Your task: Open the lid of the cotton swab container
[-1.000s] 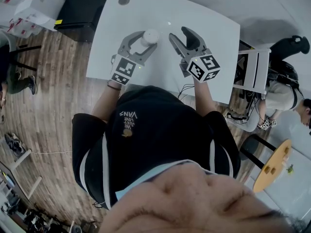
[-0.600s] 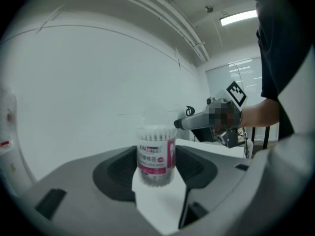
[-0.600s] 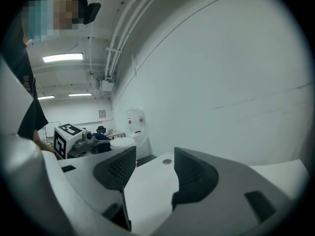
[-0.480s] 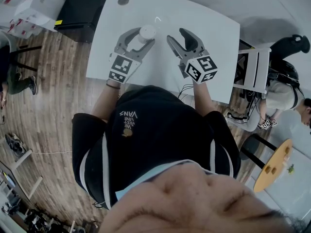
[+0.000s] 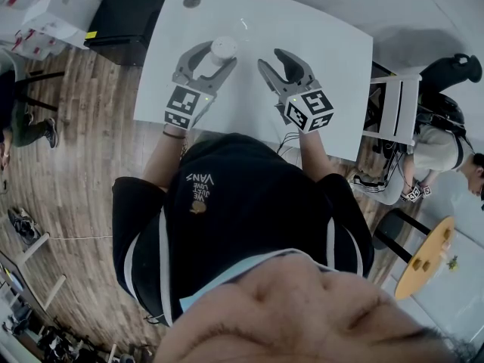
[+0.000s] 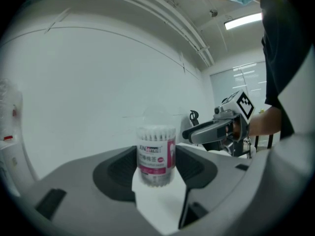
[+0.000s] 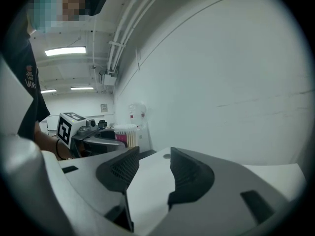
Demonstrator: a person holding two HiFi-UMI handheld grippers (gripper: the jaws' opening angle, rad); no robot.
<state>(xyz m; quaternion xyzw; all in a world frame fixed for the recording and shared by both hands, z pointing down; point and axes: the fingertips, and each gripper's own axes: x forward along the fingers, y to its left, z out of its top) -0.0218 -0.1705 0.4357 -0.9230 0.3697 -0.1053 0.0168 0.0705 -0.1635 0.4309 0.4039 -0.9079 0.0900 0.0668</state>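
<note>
Left gripper (image 5: 218, 57) worked over the big white table (image 5: 325, 44), reaching out from the person's side of it; its jaws were clamped on the container (image 6: 156, 154), pads pressed to either side of the pink label, so the hold looked secure; right gripper (image 5: 270, 59) sat just beside it, jaws apart with nothing between them, and they had just been closing a little, though only bare tabletop lay in the gap; the container stood upright on the table near the far middle, between the left jaws, its swabs packed tight and showing through the clear wall; the lid (image 5: 224, 47) was on top, seated and untouched by either gripper.

So, by my read: steadying was done, opening was not yet begun; what remained was the right gripper crossing over to the top of the container, taking the lid, and lifting it off while the left kept the base still.
</note>
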